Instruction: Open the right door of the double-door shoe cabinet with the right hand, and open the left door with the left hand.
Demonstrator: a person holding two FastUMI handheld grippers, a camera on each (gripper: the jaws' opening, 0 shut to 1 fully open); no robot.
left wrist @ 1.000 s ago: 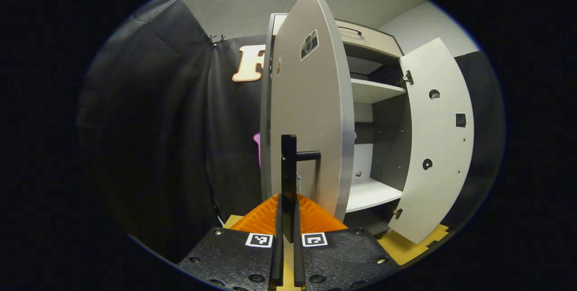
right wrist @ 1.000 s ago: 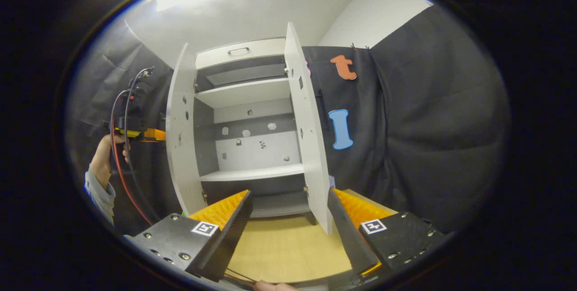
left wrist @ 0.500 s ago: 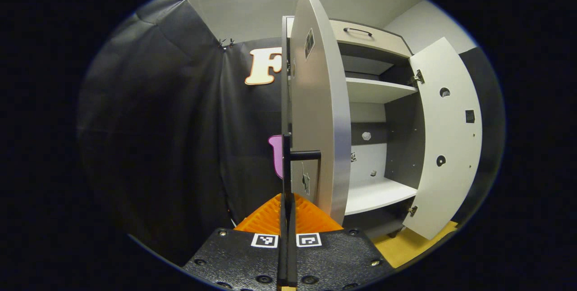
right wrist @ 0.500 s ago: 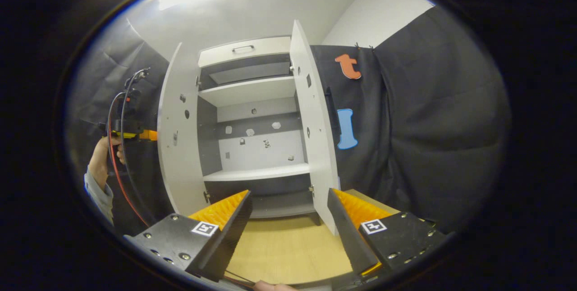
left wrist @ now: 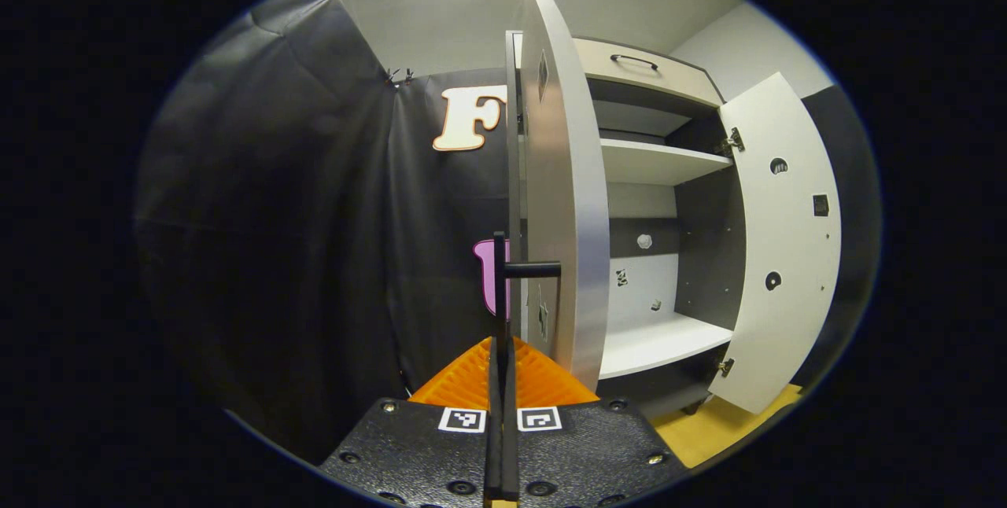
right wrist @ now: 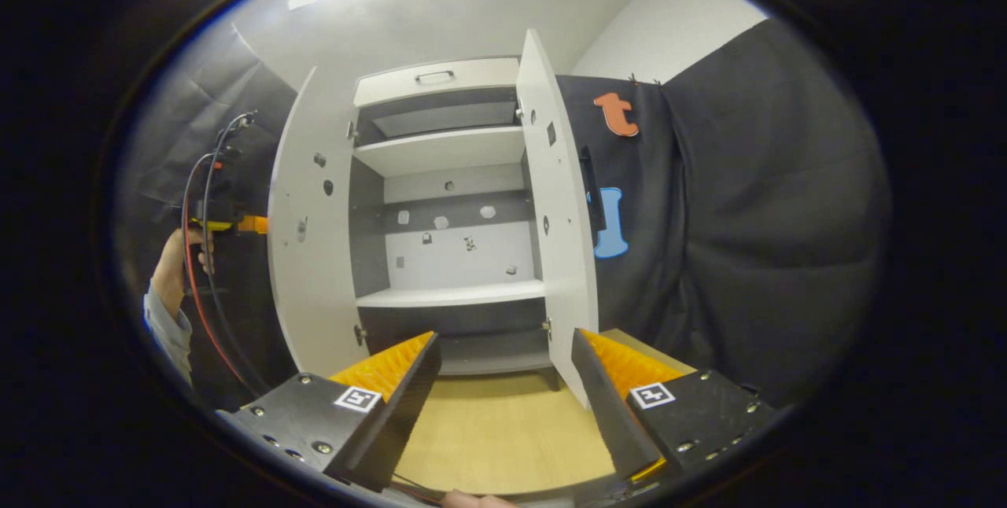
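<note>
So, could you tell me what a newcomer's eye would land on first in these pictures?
Probably the shoe cabinet standing wide open at centre, its pale shelves bare. Then the left door, seen nearly edge-on, with the left tongs shut on its black handle. The right tongs gape open before the right door.

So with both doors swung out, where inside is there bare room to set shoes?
The lower shelf is bare from side wall to side wall, and the upper shelf too. The left gripper is shut on the left door's handle, crowding that side.
</note>
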